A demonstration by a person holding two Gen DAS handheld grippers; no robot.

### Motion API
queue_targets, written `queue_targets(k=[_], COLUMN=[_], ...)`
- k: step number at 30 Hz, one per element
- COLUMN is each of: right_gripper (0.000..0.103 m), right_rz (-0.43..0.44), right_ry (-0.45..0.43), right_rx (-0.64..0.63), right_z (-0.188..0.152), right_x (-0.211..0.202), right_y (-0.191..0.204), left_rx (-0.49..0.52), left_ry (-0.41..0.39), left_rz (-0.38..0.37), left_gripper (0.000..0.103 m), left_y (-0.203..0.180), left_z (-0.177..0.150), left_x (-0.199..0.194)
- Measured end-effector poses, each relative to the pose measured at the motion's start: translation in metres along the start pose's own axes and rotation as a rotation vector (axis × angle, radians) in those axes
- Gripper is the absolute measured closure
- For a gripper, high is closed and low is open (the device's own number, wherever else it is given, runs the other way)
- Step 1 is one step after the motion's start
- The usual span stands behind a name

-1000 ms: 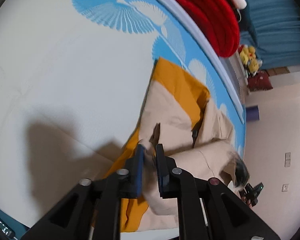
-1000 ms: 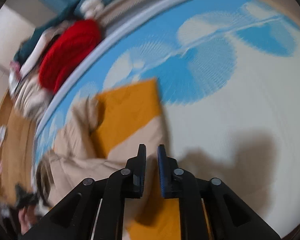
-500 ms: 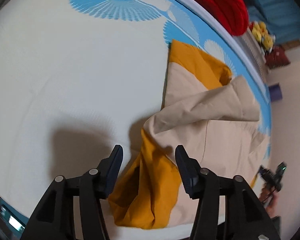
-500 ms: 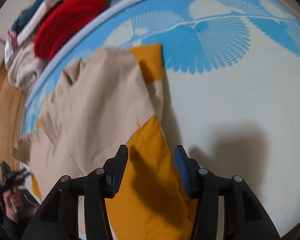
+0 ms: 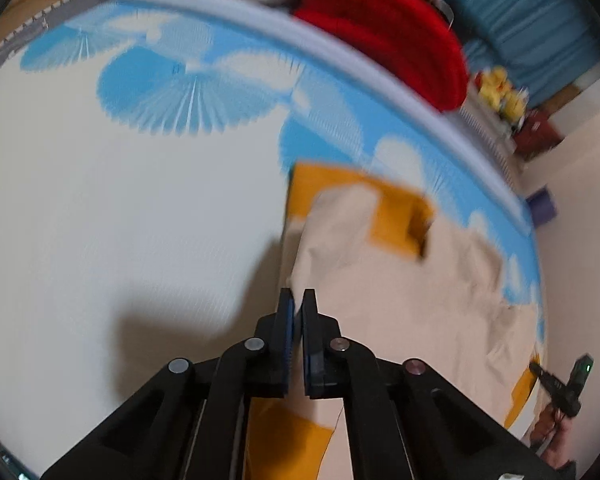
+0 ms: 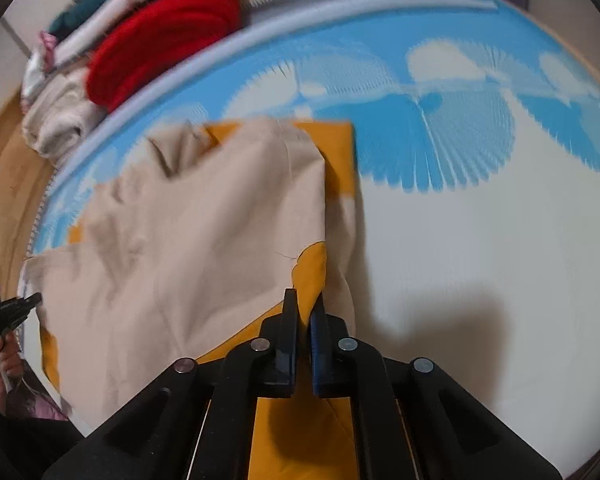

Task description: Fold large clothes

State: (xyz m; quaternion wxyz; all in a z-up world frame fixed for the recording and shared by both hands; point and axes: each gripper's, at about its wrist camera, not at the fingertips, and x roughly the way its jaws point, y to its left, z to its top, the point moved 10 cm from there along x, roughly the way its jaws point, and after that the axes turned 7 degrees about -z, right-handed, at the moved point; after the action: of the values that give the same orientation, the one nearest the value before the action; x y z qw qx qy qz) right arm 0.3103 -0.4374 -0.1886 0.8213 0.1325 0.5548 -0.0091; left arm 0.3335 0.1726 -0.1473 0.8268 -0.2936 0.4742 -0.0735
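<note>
The beige and mustard garment [image 5: 400, 292] lay spread on the white mat [image 5: 120, 220], whose far edge carried a blue fan print. Most of the cloth showing was pale beige, smooth in the middle and lightly creased toward its far end. Mustard-orange panels showed at the far corner [image 6: 332, 148], along the near edge, and in small slivers at the side. A beige layer was folded over the orange one, so the orange peeked out as a rectangle beyond the fold. In the right wrist view the garment filled the left and middle of the mat, its straight right edge running from far to near.

The left gripper [image 5: 297, 304] had just been closing, and its jaws stood almost together at the garment's left edge. The view was blurred there, and whether any cloth sat between the tips could not be told. The right gripper [image 6: 305, 304] had likewise just been closing. Its jaws were nearly together over the orange patch by the garment's right edge, and a sliver of orange showed in the narrow gap; a real pinch could not be confirmed.

Beyond the mat's far border lay a red cushion [image 5: 392, 28] and folded pale laundry [image 6: 60, 116]. A person's hand [image 6: 4, 356] holding a black gripper handle showed at the left margin of the right wrist view.
</note>
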Motion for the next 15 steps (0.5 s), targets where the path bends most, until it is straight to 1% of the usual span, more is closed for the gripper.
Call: queue_targets(k=[1,3,4,5,6,7,8,9,10,11,12,13,14,15], right_gripper=[0.099,0.099,0.099,0.099,0.099,0.099,0.098,0.097,0.095,0.094,0.092,0.089,0.083,0.080], right_rz=[0.013,0.044,0.064,0.068,0.048,0.007,-0.037,-0.054,-0.064,-0.069,-0.075,-0.081,-0.088,-0.092], right_ry=[-0.025,-0.122,-0.191,-0.256,-0.277,-0.278,-0.237,-0.201,-0.138,-0.097,-0.063,-0.033,0.023,0.056], right_rx=[0.022,0.088,0.116,0.136,0.143,0.154,0.171,0.184,0.210,0.224,0.225,0.223,0.221,0.222], right_z=[0.005,0.022,0.033,0.043,0.047,0.049,0.048,0.046,0.040,0.035,0.030,0.025,0.016,0.010], right_x=[-0.008,-0.032,-0.046,-0.056,-0.058,-0.053,-0.038,-0.028,-0.010,0.000,0.008,0.014,0.024,0.030], right_y=[0.000,-0.005,-0.007,-0.007,-0.008,-0.010,-0.014,-0.015,-0.019,-0.021,-0.023,-0.024,-0.025,-0.027], left_rx=[0.000,-0.003,0.005,0.018,0.020,0.007,-0.012,-0.033,-0.051,-0.064,-0.068,-0.066,-0.065,-0.070], left_ry=[-0.045,-0.131,-0.156,-0.178,-0.183,-0.165,-0.123,-0.064,-0.005,0.051,0.087,0.115,0.132,0.141], left_rz=[-0.004,-0.046,-0.051,-0.036,-0.015,-0.005,-0.009,-0.025,-0.034,-0.018,0.009,0.040,0.056,0.060], left_gripper=[0.102,0.102,0.102,0.099,0.098,0.095,0.083,0.074,0.062,0.061,0.061,0.061,0.061,0.061], left_y=[-0.002,-0.012,-0.016,-0.020,-0.020,-0.019,-0.015,-0.011,-0.007,0.000,0.007,0.015,0.021,0.024], left_z=[0.009,0.026,0.031,0.035,0.037,0.038,0.033,0.025,0.016,0.006,-0.001,-0.008,-0.012,-0.014], left_x=[-0.006,-0.017,-0.020,-0.020,-0.018,-0.010,0.002,0.014,0.025,0.035,0.040,0.044,0.046,0.046])
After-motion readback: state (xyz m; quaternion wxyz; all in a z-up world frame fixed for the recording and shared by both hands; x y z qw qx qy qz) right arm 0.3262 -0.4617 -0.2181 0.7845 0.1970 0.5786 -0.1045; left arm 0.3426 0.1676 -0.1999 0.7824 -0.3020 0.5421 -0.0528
